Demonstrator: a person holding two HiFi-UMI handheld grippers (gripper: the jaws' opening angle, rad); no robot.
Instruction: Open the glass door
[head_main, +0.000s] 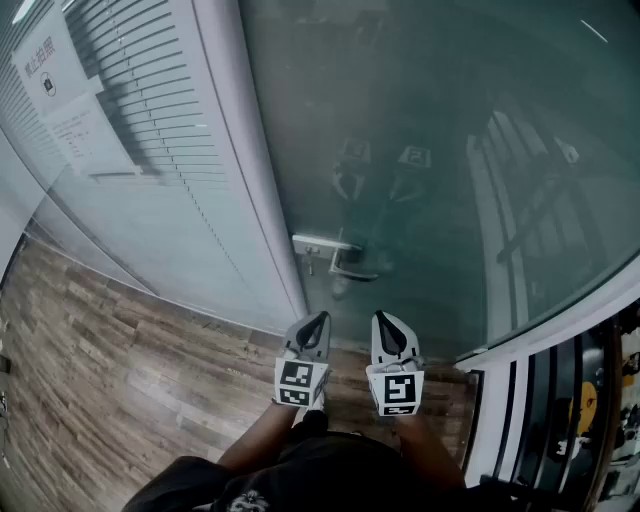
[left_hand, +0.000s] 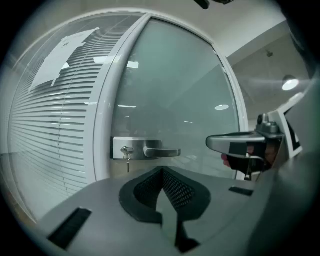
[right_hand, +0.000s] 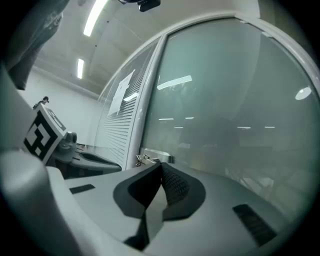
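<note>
Our left gripper (head_main: 314, 322) and right gripper (head_main: 385, 320) both have their fingers clenched together, grasping nothing. Ahead of the fingertips and apart from them, the lever handle (head_main: 352, 266) sits on the glass door (head_main: 440, 150), with a key (left_hand: 127, 156) hanging from its lock plate (left_hand: 123, 146). Left of the fingers stand the white door frame (head_main: 250, 150) and slatted blinds (left_hand: 45, 130). Wooden floor (head_main: 120, 370) lies below.
</note>
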